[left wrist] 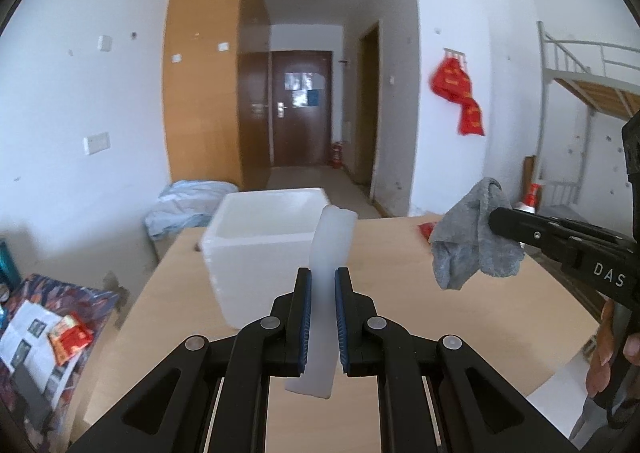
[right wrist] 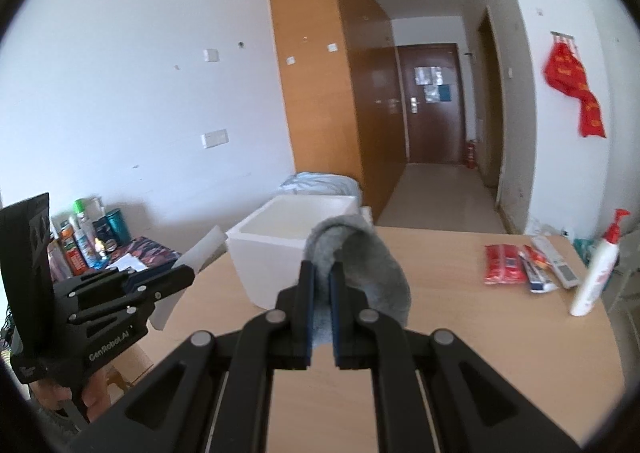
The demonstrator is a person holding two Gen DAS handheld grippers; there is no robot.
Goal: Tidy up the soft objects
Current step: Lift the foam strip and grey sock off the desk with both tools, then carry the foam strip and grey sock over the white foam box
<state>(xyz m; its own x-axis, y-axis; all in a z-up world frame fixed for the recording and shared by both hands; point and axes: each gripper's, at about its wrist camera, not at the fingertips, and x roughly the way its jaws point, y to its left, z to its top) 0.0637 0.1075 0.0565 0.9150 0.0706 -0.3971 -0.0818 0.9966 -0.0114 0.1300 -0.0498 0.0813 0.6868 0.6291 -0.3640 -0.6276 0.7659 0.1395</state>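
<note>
My left gripper (left wrist: 322, 281) is shut on a white foam lid (left wrist: 325, 293), held edge-up above the wooden table (left wrist: 400, 273), just in front of the open white foam box (left wrist: 260, 237). My right gripper (right wrist: 323, 273) is shut on a grey soft cloth (right wrist: 360, 257) that drapes over its right finger. In the left wrist view the right gripper (left wrist: 494, 219) comes in from the right with the grey cloth (left wrist: 472, 241) hanging off its tip above the table. In the right wrist view the left gripper (right wrist: 188, 273) shows at the left with the white lid (right wrist: 200, 253), beside the foam box (right wrist: 288, 245).
On the table's right side lie red packets (right wrist: 502, 265), a tube and a small flat device, with a white pump bottle (right wrist: 598, 265) standing by them. A low side table with bottles (right wrist: 86, 241) and papers stands to the left. Blue bedding (left wrist: 188, 201) lies behind the box.
</note>
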